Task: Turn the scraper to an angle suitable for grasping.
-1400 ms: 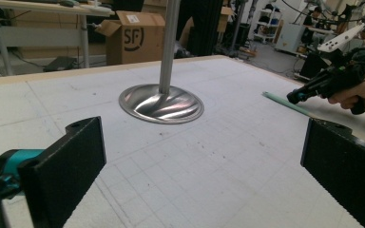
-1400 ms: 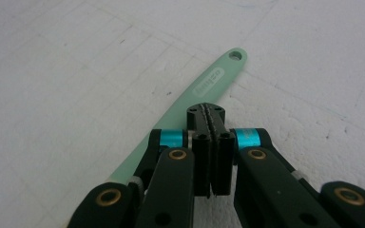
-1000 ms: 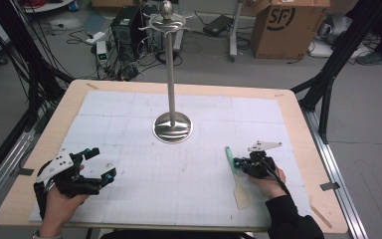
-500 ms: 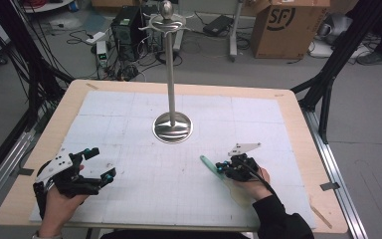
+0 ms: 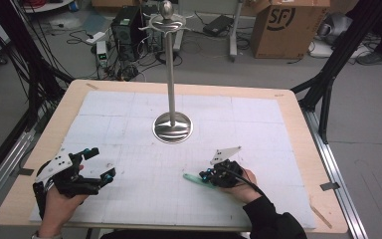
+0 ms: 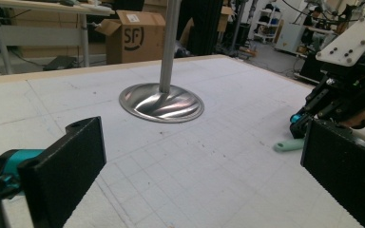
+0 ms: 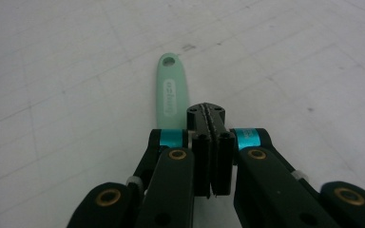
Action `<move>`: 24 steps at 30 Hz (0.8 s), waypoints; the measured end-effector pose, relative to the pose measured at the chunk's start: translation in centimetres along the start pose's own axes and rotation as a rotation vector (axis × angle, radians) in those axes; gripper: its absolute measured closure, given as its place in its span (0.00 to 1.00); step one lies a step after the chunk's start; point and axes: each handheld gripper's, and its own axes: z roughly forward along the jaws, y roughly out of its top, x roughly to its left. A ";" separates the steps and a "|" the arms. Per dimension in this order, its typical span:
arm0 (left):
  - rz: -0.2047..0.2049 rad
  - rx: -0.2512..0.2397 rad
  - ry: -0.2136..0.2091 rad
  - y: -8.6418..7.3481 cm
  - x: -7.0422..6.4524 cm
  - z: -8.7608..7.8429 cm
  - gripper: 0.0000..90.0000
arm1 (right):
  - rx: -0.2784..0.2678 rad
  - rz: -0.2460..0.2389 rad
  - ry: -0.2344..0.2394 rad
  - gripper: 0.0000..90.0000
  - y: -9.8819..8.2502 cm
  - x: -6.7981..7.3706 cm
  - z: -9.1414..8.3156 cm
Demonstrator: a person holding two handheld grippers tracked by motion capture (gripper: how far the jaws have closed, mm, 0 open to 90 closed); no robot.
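Worktop [image 5: 298, 107]: light wood, rounded corners, topped by a white gridded mat [image 5: 258, 129] covering nearly all of it, wood showing as a border. Steel stand [image 5: 172, 127] sits on the mat, round base near centre toward the far side, pole upright. Mint-green handle [image 5: 195, 179] lies flat on the mat near the front edge, right of centre.

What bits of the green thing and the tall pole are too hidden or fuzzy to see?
- Green utensil: its far end is hidden under the right gripper in the right gripper view.
- Its handle lettering: too blurred to read.
- Metal stand: its top is cut off by the upper edge of the left gripper view.
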 end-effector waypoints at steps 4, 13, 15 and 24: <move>-0.001 -0.002 -0.001 0.0 0.0 0.0 0.02 | 0.006 -0.038 0.027 1.00 0.4 0.9 0.6; 0.003 0.003 -0.001 0.0 0.0 0.0 0.02 | -0.060 -0.031 0.004 0.93 0.4 0.5 -0.7; 0.002 0.005 0.001 0.0 0.0 0.0 0.02 | -0.084 -0.005 -0.003 0.84 0.2 0.2 -1.3; -0.001 0.007 -0.002 -0.1 -0.1 0.2 0.02 | -0.153 0.030 -0.017 0.31 -0.9 -0.9 -3.8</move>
